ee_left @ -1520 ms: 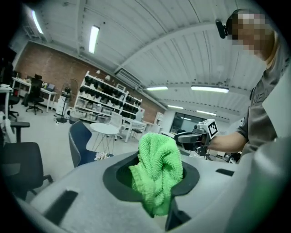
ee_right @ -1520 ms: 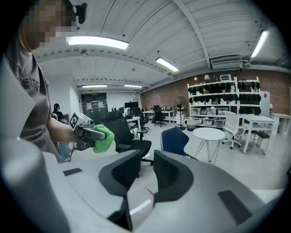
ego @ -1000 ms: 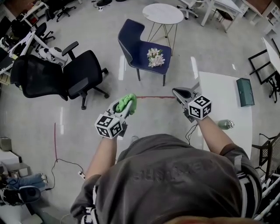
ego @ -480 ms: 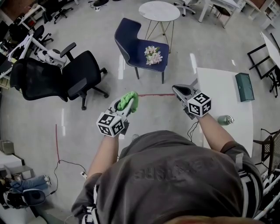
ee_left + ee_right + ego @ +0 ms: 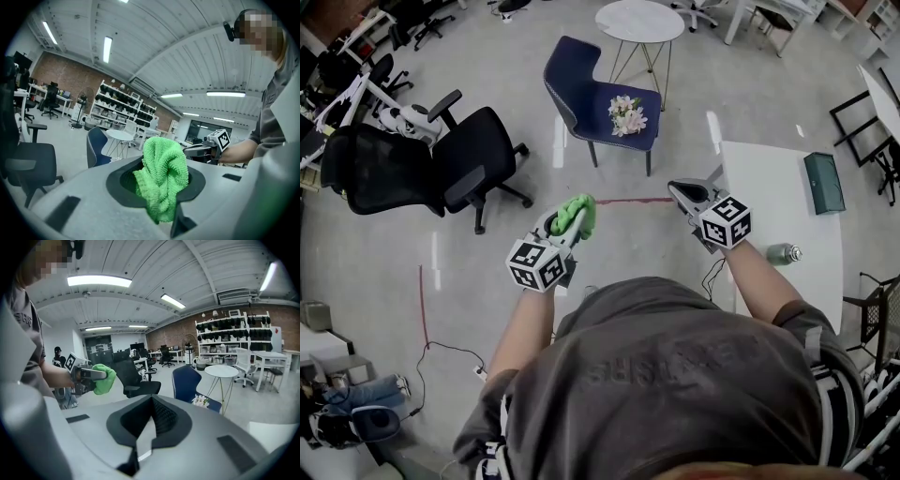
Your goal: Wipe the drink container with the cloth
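- The drink container, a small green-and-silver metal bottle [image 5: 782, 252], sits on the near part of the white rectangular table [image 5: 769, 192] at the person's right. From above I can't tell whether it is upright or on its side.
- Nothing touches the bottle. It is just beyond the person's right forearm and well apart from both grippers.
- The cloth, a bright green fluffy microfibre rag [image 5: 161, 173], is bunched between the jaws of the left gripper [image 5: 566, 227]. They are clamped on it, with folds spilling above and below.
- The left gripper is held out over bare floor in front of the person, far from the table.
- The right gripper [image 5: 152, 416] has its jaws pressed together with nothing between them. It points forward, near the table's left edge and short of the bottle.
- The two grippers are level with each other, with a wide gap between them.
- A flat teal rectangular case [image 5: 823, 183] lies farther back on the same table.
- A thin red tape line [image 5: 628, 202] runs across the glossy grey floor [image 5: 487, 262] between the grippers.
- Beyond it stands a dark blue moulded chair [image 5: 577, 80] with a bunch of white flowers [image 5: 626, 114] on its seat.
- A round white side table [image 5: 639, 21] stands behind that chair, and black office chairs [image 5: 441, 159] stand off to the left.
- The person in a grey T-shirt [image 5: 675, 375] fills the foreground.
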Motion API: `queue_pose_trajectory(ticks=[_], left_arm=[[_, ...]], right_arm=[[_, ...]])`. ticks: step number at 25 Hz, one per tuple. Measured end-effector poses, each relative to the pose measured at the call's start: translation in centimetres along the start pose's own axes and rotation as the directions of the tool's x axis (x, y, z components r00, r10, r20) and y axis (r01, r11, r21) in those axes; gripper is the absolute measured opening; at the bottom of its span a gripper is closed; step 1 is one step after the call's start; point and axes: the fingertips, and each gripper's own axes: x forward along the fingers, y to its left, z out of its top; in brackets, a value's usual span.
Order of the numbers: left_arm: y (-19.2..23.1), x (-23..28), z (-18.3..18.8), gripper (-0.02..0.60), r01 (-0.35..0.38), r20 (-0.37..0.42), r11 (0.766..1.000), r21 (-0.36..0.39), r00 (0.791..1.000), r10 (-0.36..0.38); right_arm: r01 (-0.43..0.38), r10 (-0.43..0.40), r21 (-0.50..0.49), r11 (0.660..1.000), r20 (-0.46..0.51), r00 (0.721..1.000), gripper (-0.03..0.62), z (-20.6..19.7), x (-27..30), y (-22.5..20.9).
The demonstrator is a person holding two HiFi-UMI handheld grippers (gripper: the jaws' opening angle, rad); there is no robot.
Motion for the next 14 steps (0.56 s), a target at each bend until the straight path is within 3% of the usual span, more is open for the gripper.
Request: queue_pose_trajectory(ticks=[14], left_arm=[[-0.15, 0.42, 0.01, 0.092, 0.005, -0.004, 1.0, 0.003, 1.0, -0.005]], right_arm=[[0.002, -0.002, -0.006, 1.0, -0.018, 1.0, -0.011, -0.57, -0.08, -0.32]])
